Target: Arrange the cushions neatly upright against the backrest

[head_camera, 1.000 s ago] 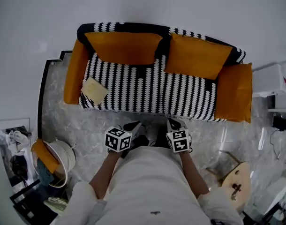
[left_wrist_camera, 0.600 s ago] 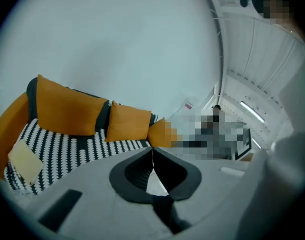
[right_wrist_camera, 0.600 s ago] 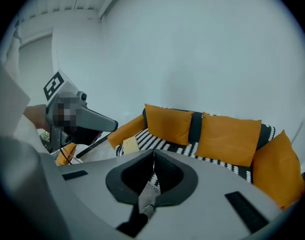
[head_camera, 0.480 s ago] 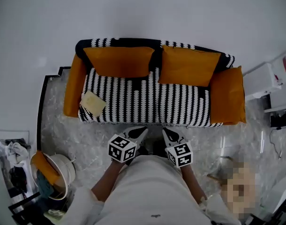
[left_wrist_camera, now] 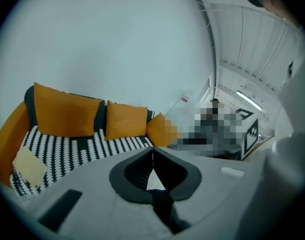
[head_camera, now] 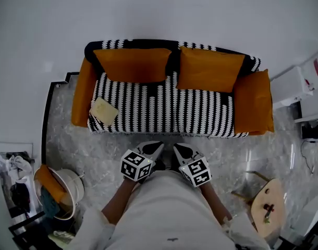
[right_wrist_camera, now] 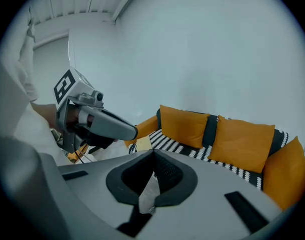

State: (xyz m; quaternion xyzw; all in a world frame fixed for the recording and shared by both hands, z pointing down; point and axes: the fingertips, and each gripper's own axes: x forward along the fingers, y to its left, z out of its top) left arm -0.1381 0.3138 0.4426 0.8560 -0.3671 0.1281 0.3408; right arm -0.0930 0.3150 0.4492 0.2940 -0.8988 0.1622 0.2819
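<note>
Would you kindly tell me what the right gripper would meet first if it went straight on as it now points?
Most likely the sofa's striped seat, in line beyond the closed tips of the right gripper; nothing shows in between, though depth is hard to judge.

— What do we see of the cushions?
— Two orange ones, the left cushion (head_camera: 133,65) and the right cushion (head_camera: 210,70). Both stand upright, leaning on the black-and-white backrest (head_camera: 129,44).
— Do we see them touching?
— No, we see a narrow dark strip of backrest between them. A small pale yellow square (head_camera: 104,111), which we think may be a thin cushion, lies flat at the seat's left end.
</note>
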